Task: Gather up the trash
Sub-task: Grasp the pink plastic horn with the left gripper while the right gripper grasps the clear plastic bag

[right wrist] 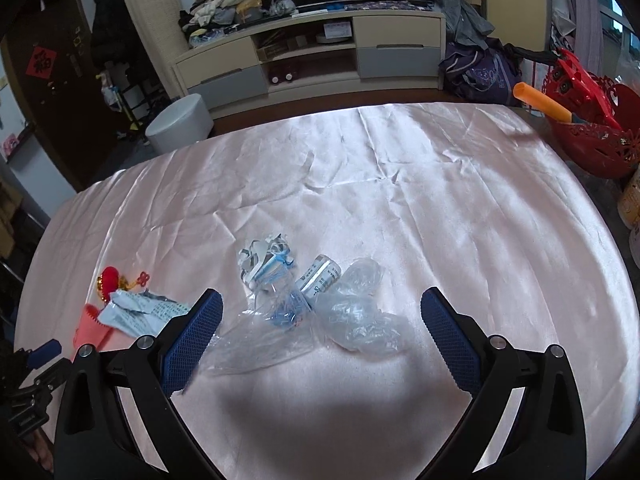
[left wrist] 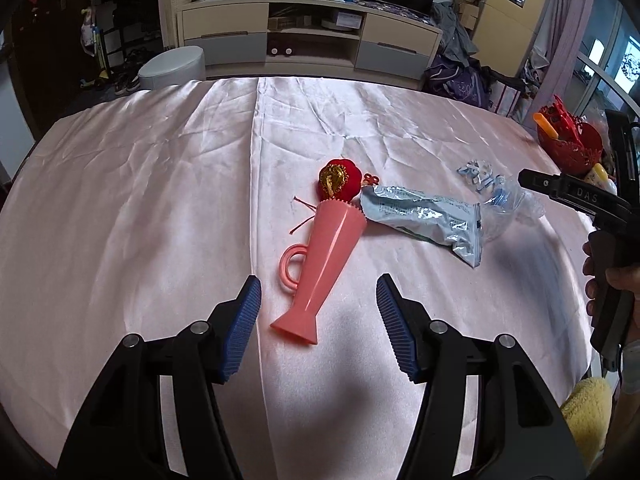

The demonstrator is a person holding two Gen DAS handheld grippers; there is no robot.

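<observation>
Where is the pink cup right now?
The pink cup lies on its side on the pink cloth, just ahead of the open left gripper, its rim touching the red ornament.

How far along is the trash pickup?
Nothing looks collected yet. Both grippers, left and right, are open and empty. Left: the blue wrapper, clear plastic bag and torn paper scraps on the pink cloth.
</observation>
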